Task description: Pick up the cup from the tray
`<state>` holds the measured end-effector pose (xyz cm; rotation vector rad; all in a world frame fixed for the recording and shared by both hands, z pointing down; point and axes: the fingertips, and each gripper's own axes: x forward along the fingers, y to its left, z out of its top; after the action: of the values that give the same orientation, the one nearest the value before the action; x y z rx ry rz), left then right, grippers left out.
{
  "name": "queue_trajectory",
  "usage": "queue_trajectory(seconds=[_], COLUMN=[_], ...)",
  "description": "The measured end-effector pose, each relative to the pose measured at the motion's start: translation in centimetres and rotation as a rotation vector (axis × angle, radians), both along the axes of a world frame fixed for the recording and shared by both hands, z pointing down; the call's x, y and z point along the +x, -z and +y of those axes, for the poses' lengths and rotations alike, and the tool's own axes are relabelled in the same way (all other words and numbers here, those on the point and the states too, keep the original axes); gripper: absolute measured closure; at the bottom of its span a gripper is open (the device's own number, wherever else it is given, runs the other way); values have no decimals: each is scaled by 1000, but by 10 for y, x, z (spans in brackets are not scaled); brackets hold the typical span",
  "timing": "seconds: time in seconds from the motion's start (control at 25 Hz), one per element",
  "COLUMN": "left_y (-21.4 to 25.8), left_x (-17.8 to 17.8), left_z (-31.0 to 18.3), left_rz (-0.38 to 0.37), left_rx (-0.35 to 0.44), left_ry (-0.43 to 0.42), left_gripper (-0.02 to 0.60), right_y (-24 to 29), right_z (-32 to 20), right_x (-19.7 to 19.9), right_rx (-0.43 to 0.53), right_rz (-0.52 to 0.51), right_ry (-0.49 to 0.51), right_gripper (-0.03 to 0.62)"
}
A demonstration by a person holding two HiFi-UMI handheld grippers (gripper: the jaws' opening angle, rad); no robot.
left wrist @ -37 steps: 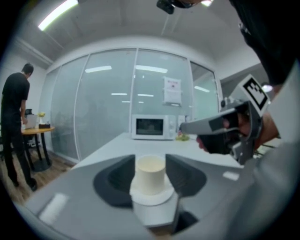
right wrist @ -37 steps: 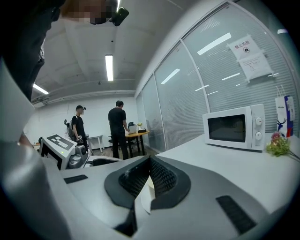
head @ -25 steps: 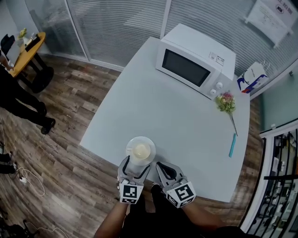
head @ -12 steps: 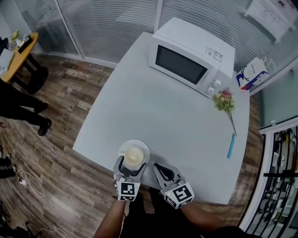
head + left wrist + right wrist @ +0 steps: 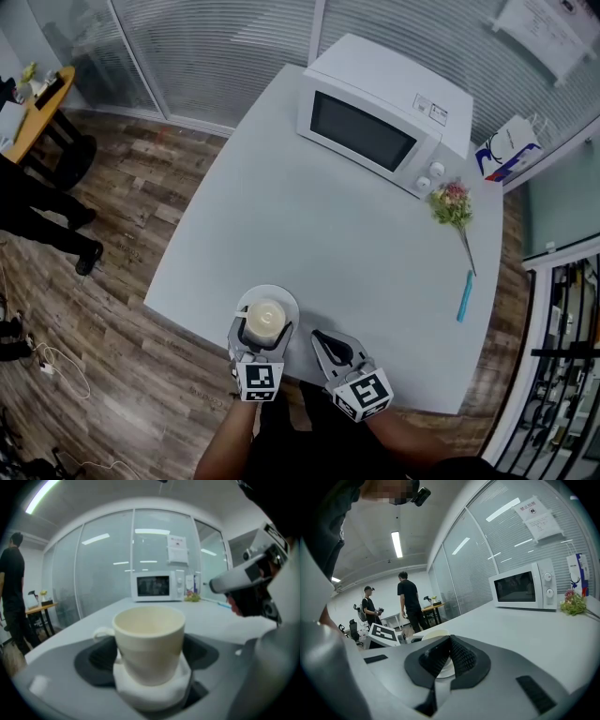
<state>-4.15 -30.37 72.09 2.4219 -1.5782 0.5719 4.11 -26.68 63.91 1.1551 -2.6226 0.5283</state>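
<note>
A cream cup (image 5: 266, 317) with a handle stands on a white saucer (image 5: 286, 302) near the front edge of the white table (image 5: 309, 225). My left gripper (image 5: 263, 330) is open, and its two jaws reach past the cup on either side. In the left gripper view the cup (image 5: 149, 639) stands between the dark pads (image 5: 96, 660) with its handle to the left. I see no pad pressing on it. My right gripper (image 5: 324, 340) hovers just right of the saucer, its jaws shut with nothing in them. In the right gripper view, the right gripper (image 5: 449, 641) hides most of the cup (image 5: 433, 633).
A white microwave (image 5: 375, 122) stands at the table's far side. A small bunch of flowers (image 5: 453, 204) and a blue pen (image 5: 464, 293) lie at the right. A paper bag (image 5: 506, 150) sits beyond the right corner. A person (image 5: 37, 216) stands on the wooden floor at left.
My left gripper has moved forward, so the cup now stands between its jaws instead of ahead of them. The right gripper has stayed beside it.
</note>
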Motion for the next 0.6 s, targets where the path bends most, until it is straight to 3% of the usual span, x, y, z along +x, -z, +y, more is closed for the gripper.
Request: queue_trajectory(seconds=[0.6], left_y=[8], left_x=[-1], left_z=[0], left_rz=[-2], left_rx=[49], left_ry=[-31], left_gripper=[167], right_y=[1], right_z=[3], right_x=[9], right_rx=[18], right_rz=[12], right_ry=[-20], right_gripper=[589])
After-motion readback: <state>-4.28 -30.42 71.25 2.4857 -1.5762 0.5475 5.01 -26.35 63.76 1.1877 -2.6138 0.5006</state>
